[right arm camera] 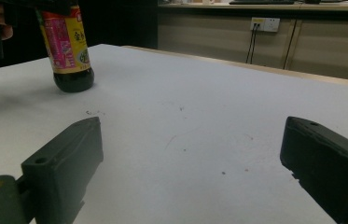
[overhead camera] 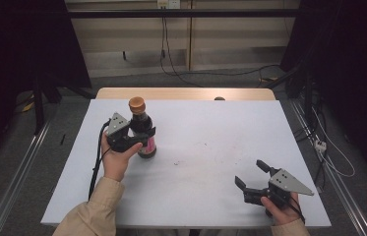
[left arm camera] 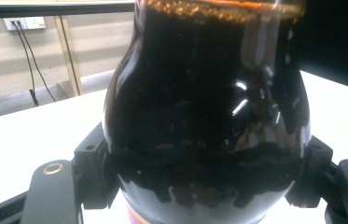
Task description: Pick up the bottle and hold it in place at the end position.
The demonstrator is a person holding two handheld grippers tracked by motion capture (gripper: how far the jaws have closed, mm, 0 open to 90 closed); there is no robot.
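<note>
A dark sauce bottle with an orange cap and a pink label stands upright on the left part of the white table. My left gripper is shut on its body from the near side. In the left gripper view both jaws press against the bottle at its wide shoulder. In the right gripper view the bottle stands far off at the upper left, its base on the table. My right gripper rests near the table's front right edge, open, with nothing between its fingers.
A small dark object lies at the table's far wooden edge. Faint scuff marks dot the middle of the table. Cables trail over the floor to the right, and a wall with sockets stands beyond the table.
</note>
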